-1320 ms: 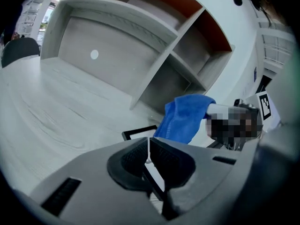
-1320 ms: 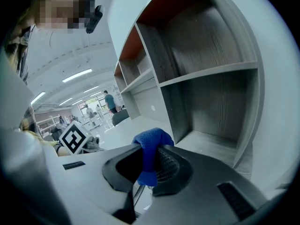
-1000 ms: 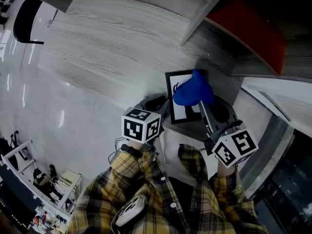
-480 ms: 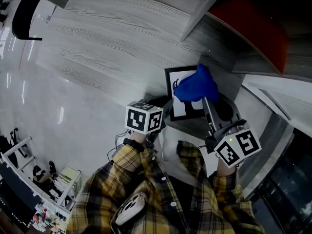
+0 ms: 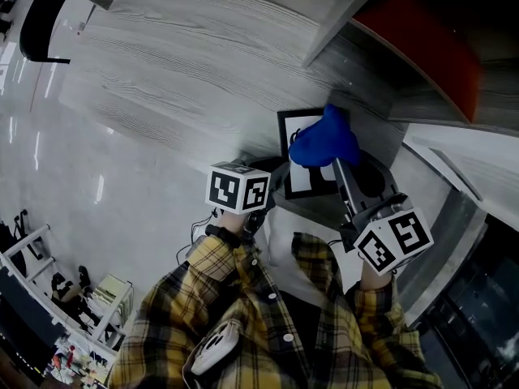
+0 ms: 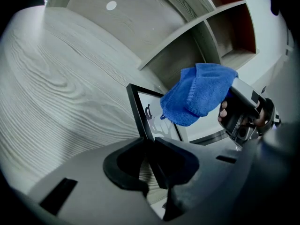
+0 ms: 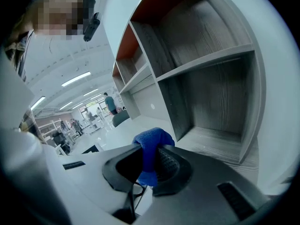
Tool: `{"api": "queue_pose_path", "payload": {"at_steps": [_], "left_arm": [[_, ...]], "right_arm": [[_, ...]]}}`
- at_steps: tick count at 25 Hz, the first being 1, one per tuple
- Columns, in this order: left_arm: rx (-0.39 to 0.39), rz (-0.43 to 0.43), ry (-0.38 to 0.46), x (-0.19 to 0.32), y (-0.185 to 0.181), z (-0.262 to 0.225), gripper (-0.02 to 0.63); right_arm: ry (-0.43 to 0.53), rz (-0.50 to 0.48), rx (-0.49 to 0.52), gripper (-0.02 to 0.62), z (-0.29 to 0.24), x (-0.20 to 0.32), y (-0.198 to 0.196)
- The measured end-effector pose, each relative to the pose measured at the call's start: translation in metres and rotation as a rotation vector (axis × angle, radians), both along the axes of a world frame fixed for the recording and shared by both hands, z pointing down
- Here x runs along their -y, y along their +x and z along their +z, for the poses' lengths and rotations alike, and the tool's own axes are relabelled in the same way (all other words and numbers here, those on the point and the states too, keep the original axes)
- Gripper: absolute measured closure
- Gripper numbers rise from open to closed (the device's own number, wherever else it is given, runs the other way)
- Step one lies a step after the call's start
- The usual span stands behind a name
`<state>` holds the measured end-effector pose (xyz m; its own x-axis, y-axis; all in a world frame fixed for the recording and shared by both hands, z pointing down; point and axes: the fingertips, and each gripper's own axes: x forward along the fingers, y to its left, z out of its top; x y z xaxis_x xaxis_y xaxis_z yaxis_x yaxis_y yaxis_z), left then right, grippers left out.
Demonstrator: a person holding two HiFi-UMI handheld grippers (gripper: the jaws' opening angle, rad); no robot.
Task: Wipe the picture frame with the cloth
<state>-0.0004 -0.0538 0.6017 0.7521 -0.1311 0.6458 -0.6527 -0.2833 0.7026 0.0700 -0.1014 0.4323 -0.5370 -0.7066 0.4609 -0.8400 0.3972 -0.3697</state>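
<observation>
The black picture frame (image 5: 302, 186) with a white print stands tilted on the grey desk near the shelf unit. My left gripper (image 5: 272, 178) is shut on the frame's left edge; in the left gripper view the frame (image 6: 140, 109) runs down between the jaws of the left gripper (image 6: 152, 165). The blue cloth (image 5: 323, 143) lies bunched against the frame's upper right face, and my right gripper (image 5: 336, 167) is shut on it. In the right gripper view the cloth (image 7: 151, 146) is pinched between the jaws of the right gripper (image 7: 150, 165). In the left gripper view the cloth (image 6: 197, 97) covers part of the print.
A wood-grain desk top (image 5: 178, 63) spreads to the left and back. Shelf compartments with a divider (image 5: 340, 14) and a red panel (image 5: 422, 43) rise behind the frame. A dark chair (image 5: 39, 23) stands at the far left over a glossy white floor (image 5: 49, 160).
The cloth has slid a little back and forth over the frame's upper part. The left gripper has shifted slightly right, still holding the frame.
</observation>
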Motion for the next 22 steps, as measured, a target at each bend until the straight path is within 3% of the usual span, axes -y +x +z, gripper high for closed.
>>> {"api": "queue_pose_path", "payload": {"at_steps": [7, 12, 17, 22], "left_arm": [[-0.001, 0.001, -0.005, 0.001, 0.001, 0.001, 0.534], [0.003, 0.0, 0.004, 0.0, 0.0, 0.0, 0.534], [0.001, 0.0, 0.001, 0.0, 0.0, -0.001, 0.534], [0.0, -0.003, -0.001, 0.0, -0.002, -0.001, 0.534]], "right_arm": [[-0.005, -0.169, -0.057, 0.554, 0.012, 0.021, -0.042], [-0.105, -0.307, -0.244, 0.554, 0.07, 0.027, -0.07], [-0.196, -0.344, -0.371, 0.554, 0.128, 0.027, -0.074], [-0.195, -0.323, -0.437, 0.554, 0.153, 0.027, -0.062]]}}
